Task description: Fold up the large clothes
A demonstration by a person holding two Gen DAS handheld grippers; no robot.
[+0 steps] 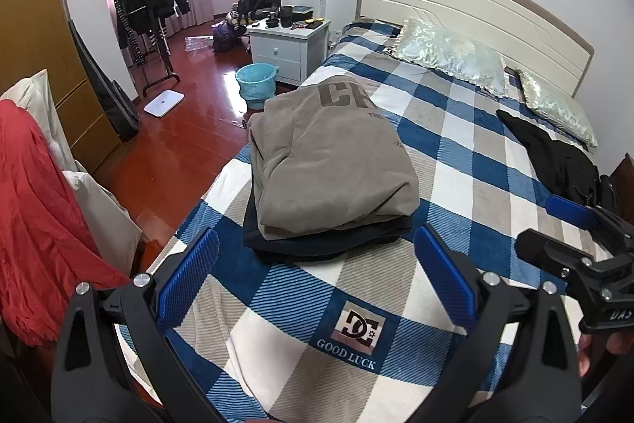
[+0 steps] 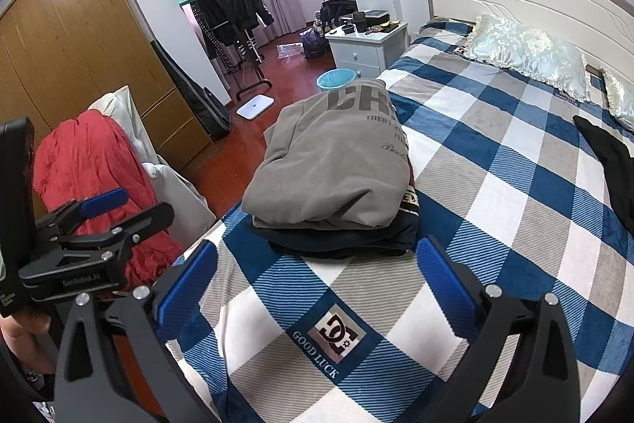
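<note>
The left gripper [image 1: 317,276] hovers low over the foot of the bed with its blue pads spread wide and nothing between them, and the right gripper [image 2: 317,280] hangs beside it in the same way, jaws apart and empty. Just ahead of both, on the checked blanket [image 1: 467,185], sits a neat stack: a grey sweatshirt [image 1: 333,161] with dark lettering, folded, resting on top of a dark folded garment [image 1: 317,244] whose edge shows beneath it. The stack lies near the bed's left edge, well apart from the two pale pillows [image 1: 447,54] at the headboard. Farther out, by the right edge of the bed, a black garment [image 1: 562,157] lies rumpled and unfolded, and it looks like the next piece to handle. It will likely be soft and limp, light enough to lift but prone to sagging and bunching, so it should be taken at two separated points along a hem or at the shoulders, pinching a single layer of cloth, then pulled flat before folding. A red cloth [image 1: 43,209] is draped over white bedding off the left side, above the wooden floor.
</note>
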